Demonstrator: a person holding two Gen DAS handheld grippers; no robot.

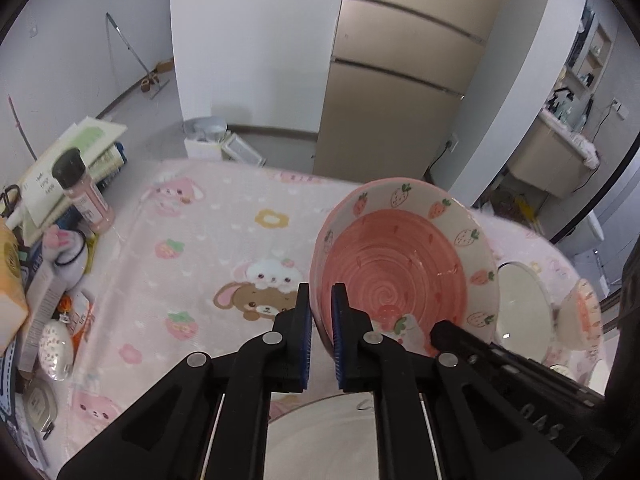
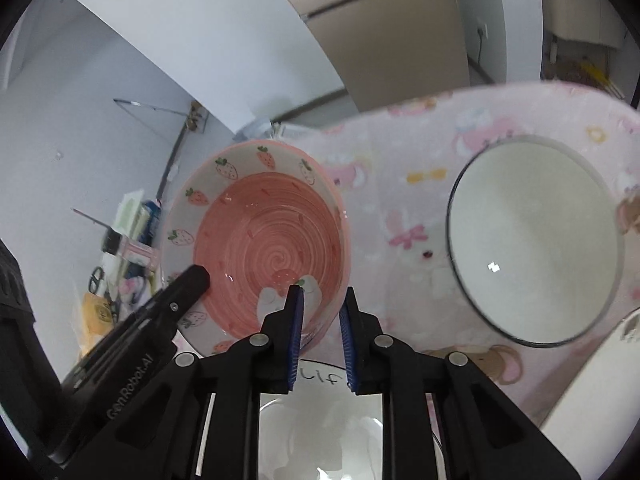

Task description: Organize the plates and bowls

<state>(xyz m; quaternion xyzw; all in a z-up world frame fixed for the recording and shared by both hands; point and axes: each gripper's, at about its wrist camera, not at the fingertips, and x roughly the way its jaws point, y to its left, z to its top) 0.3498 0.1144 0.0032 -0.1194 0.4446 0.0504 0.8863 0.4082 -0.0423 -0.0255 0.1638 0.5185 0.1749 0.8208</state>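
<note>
A pink bowl (image 1: pixel 400 272) with a strawberry-patterned rim hangs tilted above the pink cartoon cloth (image 1: pixel 192 240), held from both sides. My left gripper (image 1: pixel 322 300) is shut on its left rim, one pad inside and one outside. My right gripper (image 2: pixel 323 300) is shut on the opposite rim of the same bowl (image 2: pixel 264 248). One of the right gripper's fingers (image 1: pixel 444 332) shows at the bowl's near edge in the left wrist view, and one of the left gripper's fingers (image 2: pixel 192 280) shows in the right wrist view. A white plate (image 2: pixel 320 380) with lettering lies under the bowl.
A white bowl (image 2: pixel 532 240) with a grey rim lies on the cloth to the right, and a small strawberry bowl (image 1: pixel 580 312) lies beyond it. A black-capped shaker (image 1: pixel 80 192), books (image 1: pixel 80 148) and small clutter crowd the left edge. A fridge (image 1: pixel 400 80) stands behind the table.
</note>
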